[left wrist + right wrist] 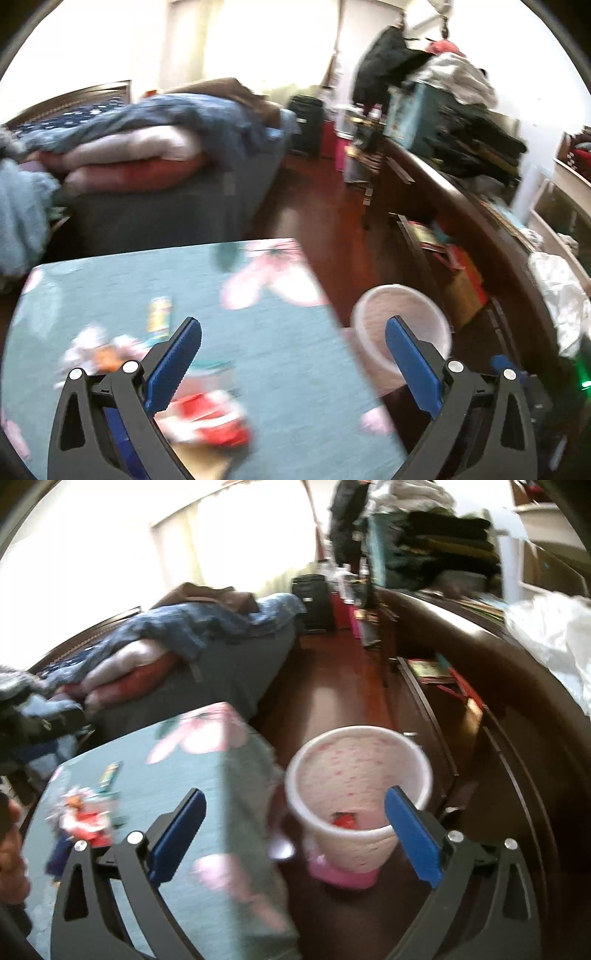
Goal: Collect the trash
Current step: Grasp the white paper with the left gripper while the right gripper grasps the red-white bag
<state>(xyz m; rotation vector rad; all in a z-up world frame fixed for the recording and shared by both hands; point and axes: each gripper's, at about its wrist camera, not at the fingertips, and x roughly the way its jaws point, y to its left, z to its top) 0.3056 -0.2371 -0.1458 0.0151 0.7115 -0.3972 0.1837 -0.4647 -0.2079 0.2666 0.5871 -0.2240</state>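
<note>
Hovering over a cloth-covered table (280,332) in a cluttered bedroom, two hand-held grippers pause mid-cleanup with nothing in either grasp. Seen from its own camera, the left gripper (293,328) has its blue jaws spread wide and empty above the teal floral cloth; the right gripper (293,801) is likewise spread wide and empty, straddling the table's edge and the pink-and-white bin (369,834) that stands on the wooden floor (332,701) just beside the table.

A red scrap (344,819) already lies at the bottom of the bin, which suggests the job is under way. Much remains, by the look of it: a red-and-white wrapper (212,419) sits on the cloth near the left gripper's near jaw, a crumpled white-and-orange piece (98,354) lies farther left, and a small green-and-yellow packet (159,314) rests beyond them. Motion blur softens all three, so what each piece is cannot be told.

A bed (166,192) heaped with bedding fills the background, and a dark wooden dresser (480,686) piled with clothes runs along the right.
</note>
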